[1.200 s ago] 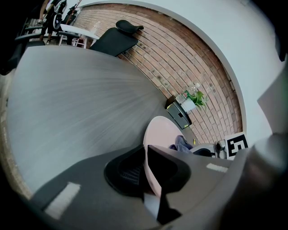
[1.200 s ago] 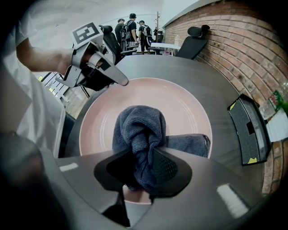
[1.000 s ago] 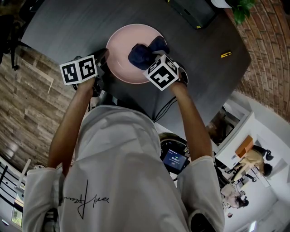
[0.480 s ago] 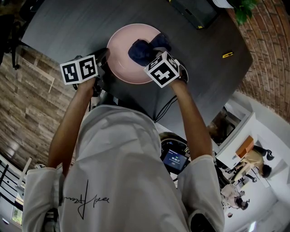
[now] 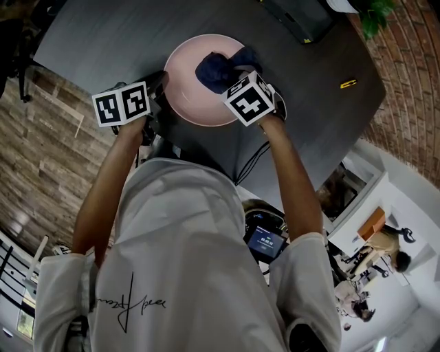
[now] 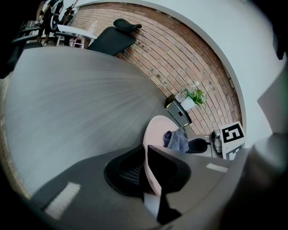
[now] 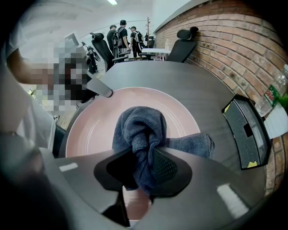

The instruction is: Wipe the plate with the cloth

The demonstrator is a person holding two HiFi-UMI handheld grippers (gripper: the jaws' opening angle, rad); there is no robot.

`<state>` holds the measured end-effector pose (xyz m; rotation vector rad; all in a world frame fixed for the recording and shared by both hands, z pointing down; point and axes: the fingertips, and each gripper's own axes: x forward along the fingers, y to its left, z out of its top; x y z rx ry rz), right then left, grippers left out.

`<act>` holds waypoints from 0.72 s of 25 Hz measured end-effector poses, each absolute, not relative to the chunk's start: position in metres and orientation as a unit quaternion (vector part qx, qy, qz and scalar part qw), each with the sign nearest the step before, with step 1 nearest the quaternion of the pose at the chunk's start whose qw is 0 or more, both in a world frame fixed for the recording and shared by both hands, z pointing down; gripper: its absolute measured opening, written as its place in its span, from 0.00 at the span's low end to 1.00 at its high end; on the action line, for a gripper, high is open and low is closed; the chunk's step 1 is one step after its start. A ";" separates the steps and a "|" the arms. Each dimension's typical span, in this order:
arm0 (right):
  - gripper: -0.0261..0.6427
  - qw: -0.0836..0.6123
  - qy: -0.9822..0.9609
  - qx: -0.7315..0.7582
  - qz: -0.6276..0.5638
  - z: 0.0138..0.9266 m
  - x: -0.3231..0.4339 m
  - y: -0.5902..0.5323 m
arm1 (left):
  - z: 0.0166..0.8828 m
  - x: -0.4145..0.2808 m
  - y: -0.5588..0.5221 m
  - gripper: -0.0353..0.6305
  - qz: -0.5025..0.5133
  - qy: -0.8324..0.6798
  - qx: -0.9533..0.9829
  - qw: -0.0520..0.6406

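Observation:
A pink plate lies on the dark table. My left gripper is shut on the plate's near left rim; in the left gripper view the rim runs between the jaws of the left gripper. A bunched dark blue cloth rests on the right half of the plate. My right gripper is shut on it. In the right gripper view the cloth is pinched in the right gripper over the plate.
A black flat device lies at the table's far edge, also seen in the right gripper view. A small yellow item sits to the right. A plant stands by the brick wall. People stand far behind the table.
My right gripper has carried the cloth a little farther across the plate, away from me. The left gripper and the plate have stayed in place.

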<state>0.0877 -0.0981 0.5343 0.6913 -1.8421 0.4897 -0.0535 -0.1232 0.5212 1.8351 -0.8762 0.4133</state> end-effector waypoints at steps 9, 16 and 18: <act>0.21 0.521 -0.773 0.302 0.199 0.535 0.083 -0.109 | 0.522 -0.054 -0.124 0.12 0.175 -0.363 0.763 0.505; 0.21 0.521 -0.777 0.305 0.180 0.533 0.076 -0.109 | 0.521 -0.054 -0.123 0.12 0.180 -0.365 0.766 0.497; 0.21 0.521 -0.779 0.301 0.175 0.533 0.075 -0.107 | 0.521 -0.054 -0.123 0.12 0.182 -0.366 0.768 0.492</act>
